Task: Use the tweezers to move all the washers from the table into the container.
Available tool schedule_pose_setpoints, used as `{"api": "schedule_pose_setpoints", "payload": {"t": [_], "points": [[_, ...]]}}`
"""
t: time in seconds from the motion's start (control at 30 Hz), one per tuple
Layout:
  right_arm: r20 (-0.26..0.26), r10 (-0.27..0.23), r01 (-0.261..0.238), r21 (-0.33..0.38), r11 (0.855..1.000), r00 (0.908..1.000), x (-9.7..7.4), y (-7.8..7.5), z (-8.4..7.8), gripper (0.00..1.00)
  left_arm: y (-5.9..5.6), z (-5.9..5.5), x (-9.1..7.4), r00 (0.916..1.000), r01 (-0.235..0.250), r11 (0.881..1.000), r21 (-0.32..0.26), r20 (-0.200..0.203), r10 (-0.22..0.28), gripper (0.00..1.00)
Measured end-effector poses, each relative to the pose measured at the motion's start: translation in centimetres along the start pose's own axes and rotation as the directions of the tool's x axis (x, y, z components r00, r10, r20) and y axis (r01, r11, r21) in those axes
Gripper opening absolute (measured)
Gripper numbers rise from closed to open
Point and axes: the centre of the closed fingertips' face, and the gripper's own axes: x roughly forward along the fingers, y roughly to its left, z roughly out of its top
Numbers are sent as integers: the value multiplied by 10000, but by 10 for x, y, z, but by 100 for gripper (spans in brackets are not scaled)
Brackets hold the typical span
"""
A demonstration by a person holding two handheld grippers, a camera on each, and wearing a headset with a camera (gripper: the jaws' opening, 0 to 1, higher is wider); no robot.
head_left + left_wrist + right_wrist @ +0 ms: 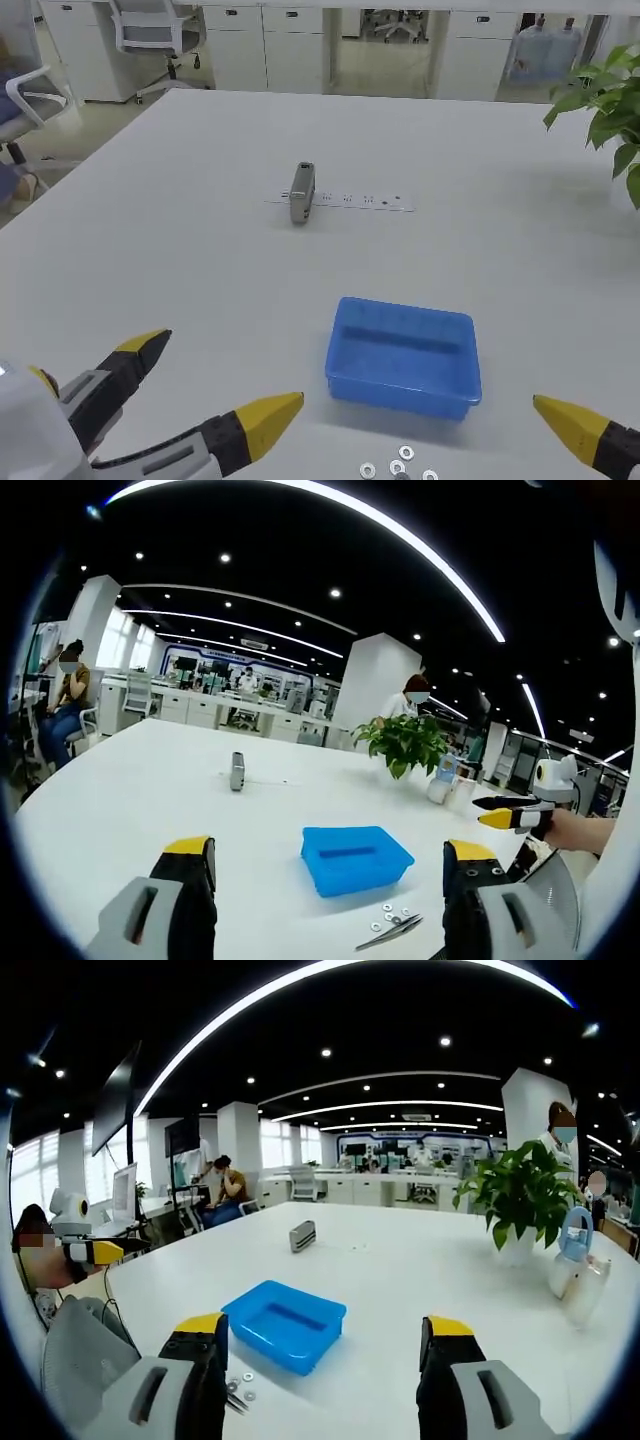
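A blue container [403,358] stands on the white table [180,230], near its front. Several small metal washers [398,467] lie just in front of the container, toward me. In the left gripper view the washers [392,917] lie beside silver tweezers [388,932] flat on the table. My left gripper [210,378] hovers open at the lower left, holding nothing. My right gripper's yellow fingertip [565,420] shows at the lower right, and its jaws stand wide apart in its own view, where the container [285,1323] and washers [240,1385] lie ahead.
A grey metal block [302,192] stands mid-table beside a flush strip of sockets [360,200]. A potted plant [605,110] is at the far right edge. Office chairs and cabinets stand beyond the table, and people sit at desks in the background.
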Motion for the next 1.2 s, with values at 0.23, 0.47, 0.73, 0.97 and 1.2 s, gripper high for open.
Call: {"api": "schedule_pose_setpoints", "payload": {"t": [0.23, 0.47, 0.73, 0.97, 1.2], "points": [[54, 90, -91, 80, 9999, 9999, 1, 1, -1, 75, 0, -6, 1, 9998, 51, 10000, -40, -203, -52, 96], [-233, 323, -324, -54, 9995, 9992, 1, 6, -12, 71, -3, -14, 4, 9976, 173, 9969, 772, -685, -120, 91], [-2115, 1061, -1297, -1007, 9864, 9716, 4, 22, -54, 41, -12, -46, 8, 9655, 1233, 9715, 2026, -2508, -702, 67], [-4025, 2191, -3094, -1744, 9348, 8888, 12, 50, -91, 21, -26, -92, 13, 8818, 2580, 9445, 2033, -4491, -1442, 46], [-5037, 3272, -4712, -1881, 8617, 7995, 23, 79, -114, 13, -34, -115, 23, 7986, 3803, 8927, 2416, -5727, -1852, 37]]}}
